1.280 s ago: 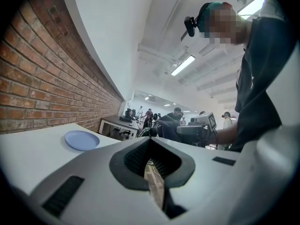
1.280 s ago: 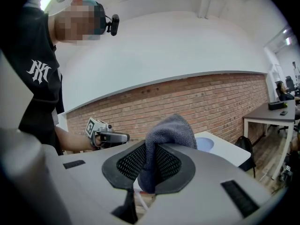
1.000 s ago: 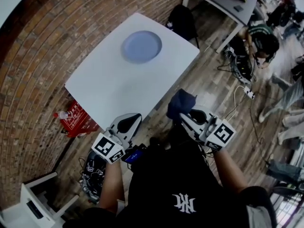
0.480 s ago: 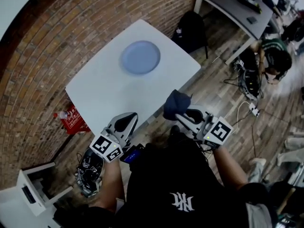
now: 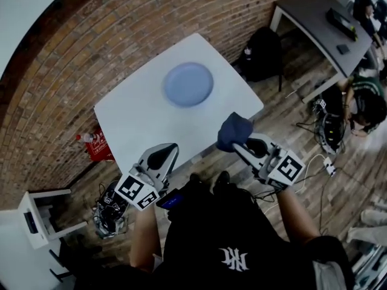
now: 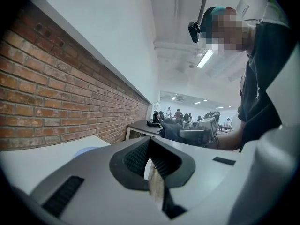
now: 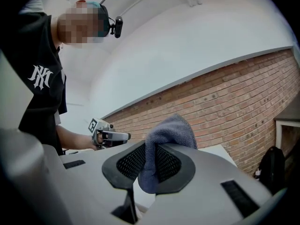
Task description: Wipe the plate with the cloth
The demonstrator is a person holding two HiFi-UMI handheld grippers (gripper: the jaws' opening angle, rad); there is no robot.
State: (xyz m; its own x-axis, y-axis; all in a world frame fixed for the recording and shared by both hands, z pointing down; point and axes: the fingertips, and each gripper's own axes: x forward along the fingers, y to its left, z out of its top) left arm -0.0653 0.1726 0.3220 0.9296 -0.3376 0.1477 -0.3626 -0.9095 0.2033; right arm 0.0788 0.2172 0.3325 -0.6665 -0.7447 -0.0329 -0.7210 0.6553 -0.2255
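A pale blue plate (image 5: 188, 84) lies on the white table (image 5: 139, 122), toward its far end by the brick wall. My right gripper (image 5: 243, 142) is shut on a dark blue cloth (image 5: 234, 131), which bunches up above the jaws (image 7: 164, 132). It hovers just off the table's near right edge, short of the plate. My left gripper (image 5: 168, 150) is shut with nothing in it, its tips at the table's near edge. In the left gripper view the plate (image 6: 86, 150) peeks over the gripper body, and the cloth (image 6: 171, 129) shows beyond it.
A red box and bottle (image 5: 95, 144) sit on the floor left of the table. A black backpack (image 5: 263, 54) leans by the far corner. A grey table (image 5: 314, 17) stands at upper right, with a seated person (image 5: 366, 104) and cables on the floor.
Both grippers have moved forward toward the table; the left one's tips now reach its near edge. The cloth stays gripped. The head view has shifted, so the table sits further right.
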